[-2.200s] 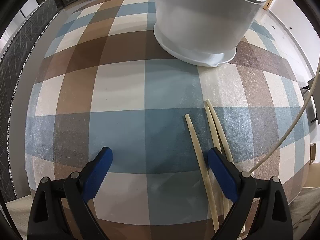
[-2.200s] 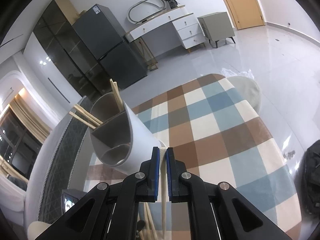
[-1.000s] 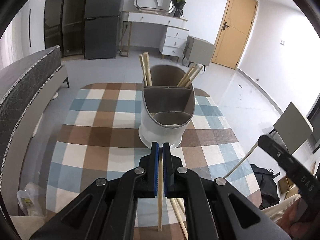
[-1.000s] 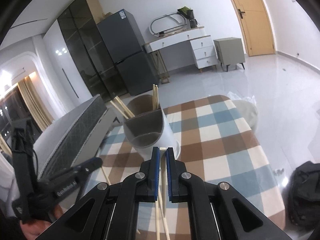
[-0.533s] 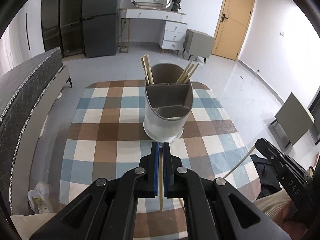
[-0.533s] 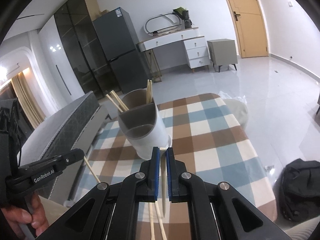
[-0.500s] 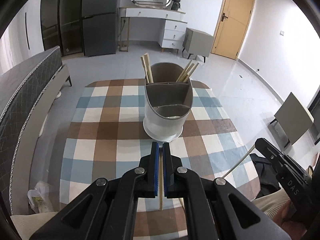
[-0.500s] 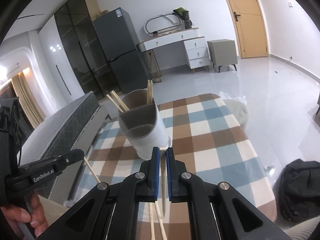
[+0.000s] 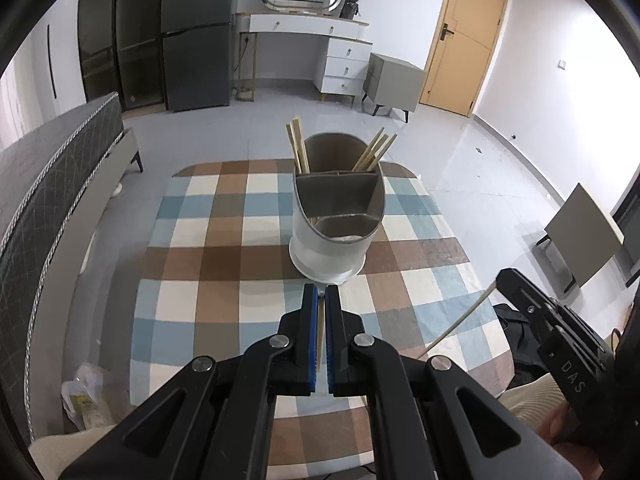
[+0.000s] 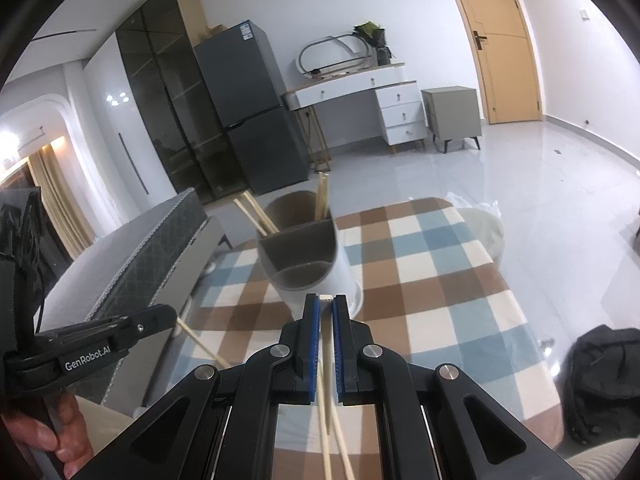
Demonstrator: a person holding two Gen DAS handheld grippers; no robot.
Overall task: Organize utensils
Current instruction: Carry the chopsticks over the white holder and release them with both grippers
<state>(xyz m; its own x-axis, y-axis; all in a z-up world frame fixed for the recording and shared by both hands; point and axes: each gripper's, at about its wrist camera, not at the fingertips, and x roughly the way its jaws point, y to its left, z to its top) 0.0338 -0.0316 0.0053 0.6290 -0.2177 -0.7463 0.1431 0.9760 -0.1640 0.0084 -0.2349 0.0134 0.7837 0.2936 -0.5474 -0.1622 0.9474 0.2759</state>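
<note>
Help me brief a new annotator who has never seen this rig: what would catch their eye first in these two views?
Probably the white utensil holder standing mid-table on the checked tablecloth, with chopsticks sticking up from its far compartments. Next, the left gripper and the right gripper, low in the foreground of their own views, each shut on a single chopstick and aimed toward the holder.

"GenRobot.AI" on left tongs (image 10: 168, 316), "DAS" on right tongs (image 9: 500, 280)
</note>
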